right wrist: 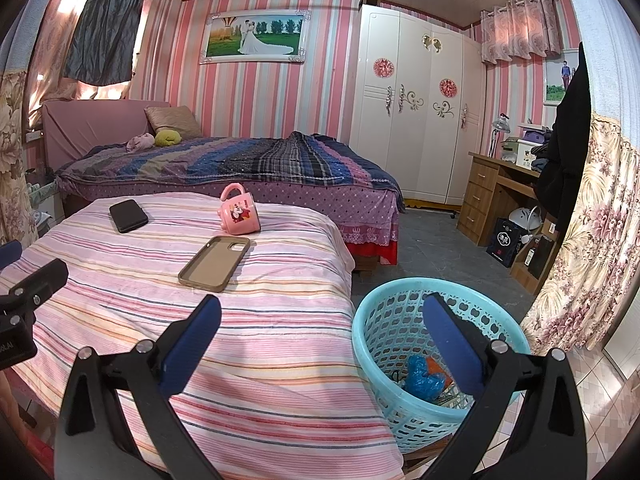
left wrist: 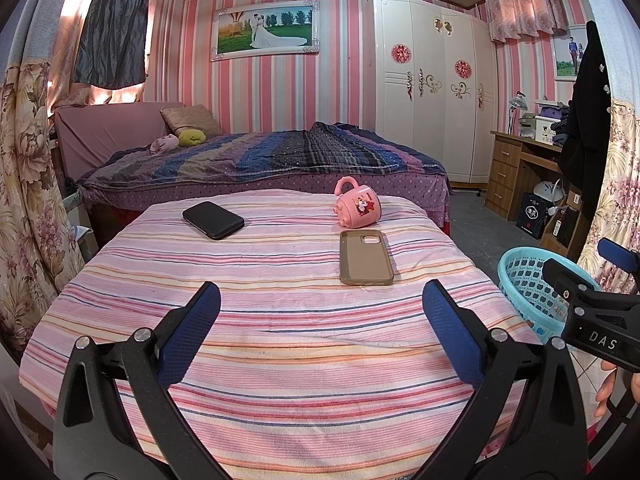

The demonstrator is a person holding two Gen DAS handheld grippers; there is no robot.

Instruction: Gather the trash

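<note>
We see pink striped walls (left wrist: 280, 92), a white wardrobe (left wrist: 432, 88), a quilted bed (left wrist: 260, 156), a wooden desk (left wrist: 516, 164) and a grey tiled floor (right wrist: 432, 248).

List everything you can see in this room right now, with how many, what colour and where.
striped cloth: one, pink stripes, covering the near surface
black phone: one, far left of the cloth
phone case: one, tan, empty, inside up, right of centre
mug: one, pink, on its side beyond the case
basket: one, light blue, on the floor right of the cloth
trash: blue and orange scraps in the basket
bed: one, purple-blue cover, behind
wardrobe: one, white, far wall
desk: one, wooden, right
framed photo: one, above the bed
left hand-held gripper: open, empty, over the cloth
right hand-held gripper: open, empty, between cloth edge and basket
</note>
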